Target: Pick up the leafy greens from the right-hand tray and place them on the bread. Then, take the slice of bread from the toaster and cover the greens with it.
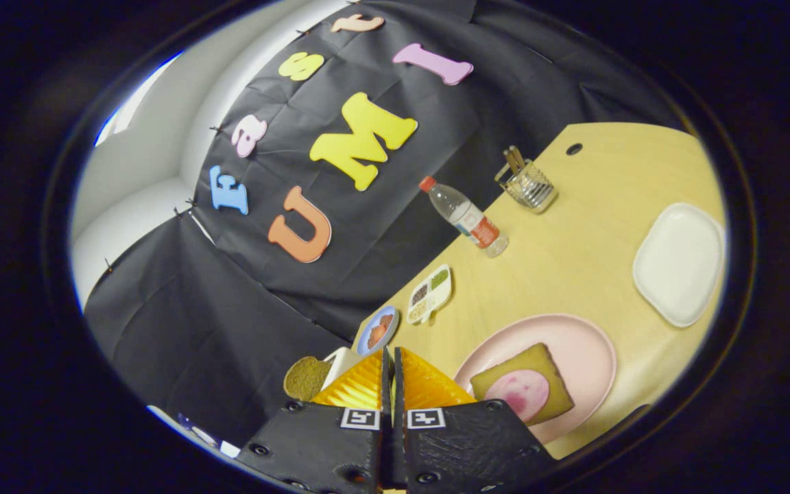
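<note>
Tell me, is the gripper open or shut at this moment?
Shut. The gripper has its fingers together with only a thin slit between them, and nothing is held.

Dim, even light; strong fisheye warp, tilted scene, edges soft

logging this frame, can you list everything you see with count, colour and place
table: 1, light wood, under everything
pink plate: 1, just ahead of the tool, holds bread
bread slice: 1, brown, on pink plate
meat slice: 1, pink, on that bread
white plate: 1, beyond pink plate
bottle: 1, clear, red cap, by wall
wire holder: 1, metal, beyond bottle
divided tray: 1, white
blue dish: 1, beside tray
toaster bread: 1, brown
tool: 1, fingers together, holding nothing
</note>
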A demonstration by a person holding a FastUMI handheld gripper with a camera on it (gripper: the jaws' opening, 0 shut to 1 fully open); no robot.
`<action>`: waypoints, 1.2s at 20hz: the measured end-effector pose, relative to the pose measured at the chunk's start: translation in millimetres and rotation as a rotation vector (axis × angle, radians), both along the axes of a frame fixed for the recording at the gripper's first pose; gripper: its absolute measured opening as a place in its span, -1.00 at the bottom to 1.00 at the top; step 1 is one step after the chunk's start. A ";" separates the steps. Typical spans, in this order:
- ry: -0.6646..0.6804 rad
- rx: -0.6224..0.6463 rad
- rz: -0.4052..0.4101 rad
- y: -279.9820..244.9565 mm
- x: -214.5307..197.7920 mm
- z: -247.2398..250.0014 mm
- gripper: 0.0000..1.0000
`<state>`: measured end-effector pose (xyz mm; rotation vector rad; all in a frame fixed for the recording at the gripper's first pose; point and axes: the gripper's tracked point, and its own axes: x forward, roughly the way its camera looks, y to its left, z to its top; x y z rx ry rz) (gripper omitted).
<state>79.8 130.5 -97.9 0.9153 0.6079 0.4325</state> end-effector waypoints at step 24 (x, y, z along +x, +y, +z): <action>-0.204 -0.670 -0.245 -115.1 3.1 -41.9 0.87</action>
